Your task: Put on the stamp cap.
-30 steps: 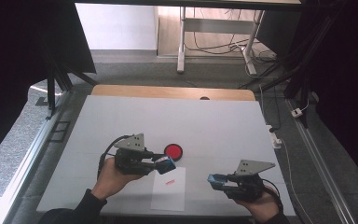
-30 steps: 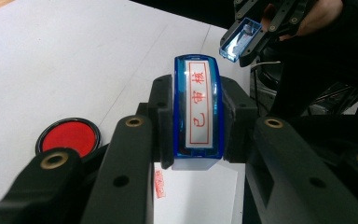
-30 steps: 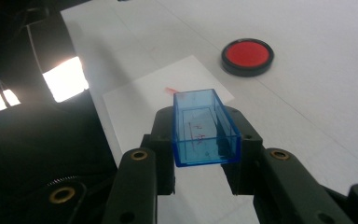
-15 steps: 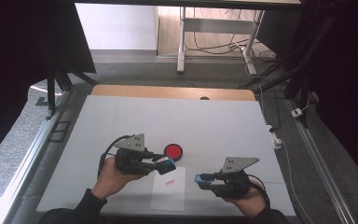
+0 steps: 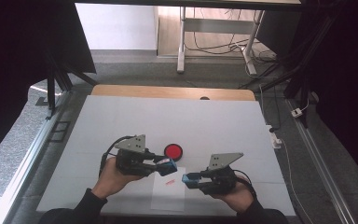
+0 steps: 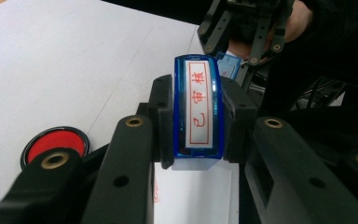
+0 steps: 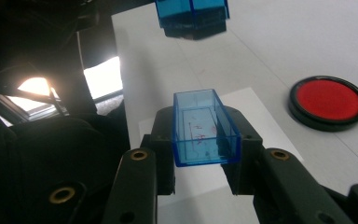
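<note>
I've got left claw [image 6: 198,123] clamped on the blue stamp [image 6: 199,107], right claw [image 7: 205,140] clamped on its clear cap [image 7: 205,127]; looks like recapping, so next I line cap up with stamp.

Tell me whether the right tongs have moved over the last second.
Yes. The right tongs, shut on the clear blue cap, have moved left, toward the white paper and the left tongs holding the blue stamp.
</note>
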A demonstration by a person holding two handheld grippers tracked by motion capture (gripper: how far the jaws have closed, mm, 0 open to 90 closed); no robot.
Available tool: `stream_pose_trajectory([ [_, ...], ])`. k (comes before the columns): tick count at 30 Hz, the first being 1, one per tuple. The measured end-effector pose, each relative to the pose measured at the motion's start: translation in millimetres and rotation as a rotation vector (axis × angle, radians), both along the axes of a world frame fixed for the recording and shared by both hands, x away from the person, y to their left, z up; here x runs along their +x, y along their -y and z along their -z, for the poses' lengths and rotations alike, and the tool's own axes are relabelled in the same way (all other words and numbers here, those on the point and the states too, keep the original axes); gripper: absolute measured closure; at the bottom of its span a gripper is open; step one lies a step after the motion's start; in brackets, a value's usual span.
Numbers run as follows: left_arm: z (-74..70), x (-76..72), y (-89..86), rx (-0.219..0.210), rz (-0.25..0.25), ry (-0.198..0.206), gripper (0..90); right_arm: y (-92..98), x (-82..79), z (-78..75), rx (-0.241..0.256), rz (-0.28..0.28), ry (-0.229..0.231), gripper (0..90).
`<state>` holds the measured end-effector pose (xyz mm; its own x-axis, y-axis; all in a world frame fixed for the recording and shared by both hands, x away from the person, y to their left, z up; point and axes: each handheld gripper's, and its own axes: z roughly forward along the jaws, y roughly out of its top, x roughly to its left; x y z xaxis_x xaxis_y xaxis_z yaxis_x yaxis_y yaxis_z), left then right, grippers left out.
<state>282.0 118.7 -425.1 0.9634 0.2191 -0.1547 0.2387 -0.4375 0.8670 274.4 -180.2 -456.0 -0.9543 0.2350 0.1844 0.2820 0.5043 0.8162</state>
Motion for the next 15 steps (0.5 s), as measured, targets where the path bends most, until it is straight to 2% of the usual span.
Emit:
stream_pose_trajectory([
  [15, -0.2, -2.8, 4.2, 0.003, 0.072, 0.035, 70.0, -26.2, 9.3, 4.9, 0.029, -0.107, -0.002, 68.1],
])
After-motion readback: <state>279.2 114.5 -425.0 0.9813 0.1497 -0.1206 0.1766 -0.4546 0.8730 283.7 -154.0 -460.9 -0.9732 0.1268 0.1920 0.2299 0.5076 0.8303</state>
